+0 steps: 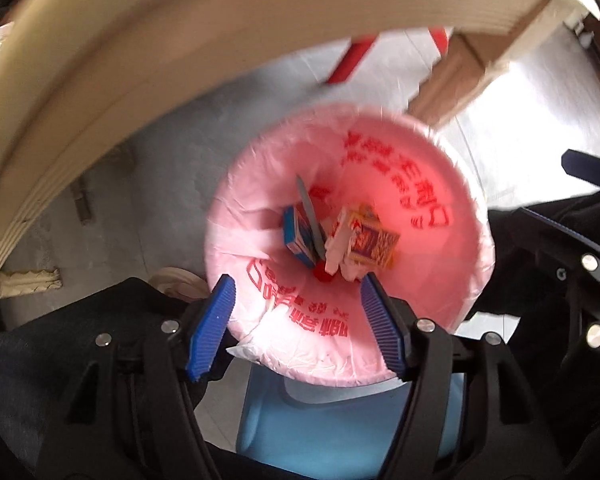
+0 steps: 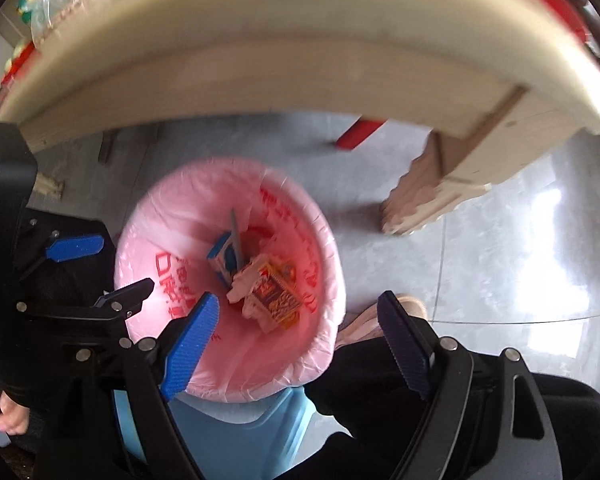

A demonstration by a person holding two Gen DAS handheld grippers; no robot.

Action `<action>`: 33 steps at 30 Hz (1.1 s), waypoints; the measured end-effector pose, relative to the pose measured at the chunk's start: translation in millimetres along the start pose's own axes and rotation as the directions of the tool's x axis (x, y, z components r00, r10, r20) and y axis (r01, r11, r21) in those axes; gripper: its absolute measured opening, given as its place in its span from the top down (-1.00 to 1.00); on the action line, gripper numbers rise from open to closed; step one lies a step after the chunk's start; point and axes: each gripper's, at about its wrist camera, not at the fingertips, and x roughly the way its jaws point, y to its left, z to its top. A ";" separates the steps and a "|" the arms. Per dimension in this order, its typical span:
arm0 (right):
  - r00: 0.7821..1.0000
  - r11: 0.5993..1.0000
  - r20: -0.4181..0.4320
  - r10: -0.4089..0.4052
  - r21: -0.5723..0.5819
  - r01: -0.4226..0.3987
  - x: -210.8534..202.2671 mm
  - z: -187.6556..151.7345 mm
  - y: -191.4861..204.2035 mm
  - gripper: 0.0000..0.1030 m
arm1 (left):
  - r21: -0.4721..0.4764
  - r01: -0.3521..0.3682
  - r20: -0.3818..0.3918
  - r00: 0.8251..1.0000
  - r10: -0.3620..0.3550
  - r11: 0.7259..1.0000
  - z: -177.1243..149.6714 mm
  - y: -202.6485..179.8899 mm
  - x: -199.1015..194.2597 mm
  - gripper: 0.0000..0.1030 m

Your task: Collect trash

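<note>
Both tools hang over a light blue bin (image 1: pixel 340 420) lined with a pink bag (image 1: pixel 260 184) printed in red. The left tool (image 1: pixel 300 320) and the right tool (image 2: pixel 300 344) are released, pads spread with nothing between them. The trash lies at the bottom of the bag: a blue carton (image 1: pixel 296 236), a yellow-and-red packet (image 1: pixel 374 242) and white scraps. A pale wooden table (image 2: pixel 300 80) edge arcs above, over a grey tiled floor (image 2: pixel 500 260).
</note>
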 end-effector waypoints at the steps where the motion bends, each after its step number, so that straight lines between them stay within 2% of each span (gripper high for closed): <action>1: 1.000 1.000 0.027 -0.009 0.009 0.009 -9.9 -0.5 -1.9 -0.55 | -0.011 -0.002 0.020 1.000 0.002 1.000 -1.0 -0.4 -8.0 -0.26; 3: 0.997 0.999 0.076 -0.029 0.024 0.027 -26.7 -1.3 -5.1 -0.56 | -0.035 -0.006 0.064 0.998 0.009 0.999 -2.5 -2.5 -27.1 -0.37; 6: 0.983 0.997 0.168 -0.072 0.052 0.065 -57.2 -1.2 -9.7 -0.56 | -0.076 -0.020 0.143 0.989 0.031 0.997 -5.0 -3.2 -55.4 -0.37; 10: 0.952 0.992 0.285 -0.116 0.080 0.097 -102.3 2.6 -11.3 -0.57 | -0.142 -0.018 0.234 0.971 0.051 0.990 -5.9 0.4 -94.2 -0.38; 12: 0.932 0.990 0.335 -0.136 0.084 0.114 -122.6 3.1 -8.4 -0.67 | -0.166 -0.019 0.283 0.957 0.066 0.986 -5.8 1.1 -113.1 -0.38; 17: 0.862 0.986 0.480 -0.165 0.084 0.142 -181.4 5.0 -0.7 -0.70 | -0.238 -0.029 0.408 0.904 0.127 0.971 -9.4 5.6 -166.0 -0.40; 19: 0.840 0.987 0.518 -0.161 0.086 0.136 -199.8 4.7 2.1 -0.70 | -0.264 -0.040 0.454 0.876 0.161 0.964 -11.6 7.2 -187.0 -0.48; 20: 0.830 0.987 0.534 -0.159 0.086 0.133 -207.8 4.8 3.6 -0.70 | -0.270 -0.046 0.466 0.868 0.172 0.962 -12.2 7.8 -193.3 -0.53; 22: 0.805 0.987 0.572 -0.159 0.085 0.134 -228.0 4.9 8.2 -0.71 | -0.286 -0.057 0.500 0.842 0.200 0.957 -15.4 8.2 -211.0 -0.53; 25: 0.769 0.987 0.618 -0.161 0.087 0.137 -252.0 2.2 13.5 -0.85 | -0.300 -0.040 0.555 0.805 0.208 0.953 -21.9 9.0 -237.2 -0.54; 28: 0.734 0.988 0.661 -0.154 0.084 0.131 -274.9 -3.3 21.1 -0.85 | -0.311 -0.042 0.599 0.767 0.230 0.949 -27.3 7.7 -258.1 -0.56; 33: 0.693 0.986 0.703 -0.163 0.099 0.131 -299.2 -11.4 24.4 -0.86 | -0.337 -0.036 0.636 0.728 0.256 0.941 -34.2 11.5 -281.0 -0.58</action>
